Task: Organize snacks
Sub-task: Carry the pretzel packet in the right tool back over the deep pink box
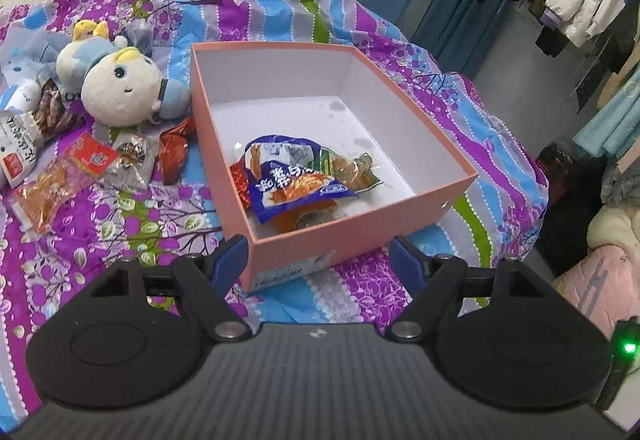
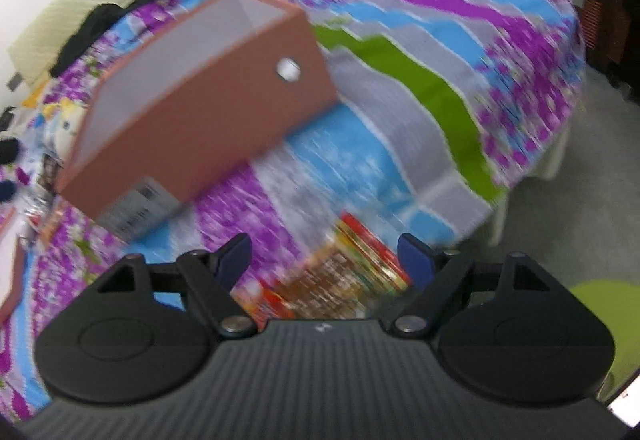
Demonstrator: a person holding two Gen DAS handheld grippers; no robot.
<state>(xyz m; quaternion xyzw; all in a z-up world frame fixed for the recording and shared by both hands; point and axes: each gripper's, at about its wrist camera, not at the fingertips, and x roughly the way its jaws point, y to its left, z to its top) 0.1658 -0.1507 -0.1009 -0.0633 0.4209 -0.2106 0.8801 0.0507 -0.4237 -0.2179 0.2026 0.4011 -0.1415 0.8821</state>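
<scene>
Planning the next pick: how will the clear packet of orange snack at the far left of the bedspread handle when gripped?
The clear packet of orange snack looks thin and crinkled, so probably floppy and light. Its glossy film may slip. The soft purple floral bedspread under it will likely give when pressed.

You can read little here. Blue crinkled snack packet (image 1: pixel 298 181) in pink cardboard box (image 1: pixel 360 230): large white Chinese characters, unclear. White printed label (image 1: pixel 298 270) on box front: too small. White pouch (image 1: pixel 18 147) by plush: Chinese characters, tilted, illegible.
</scene>
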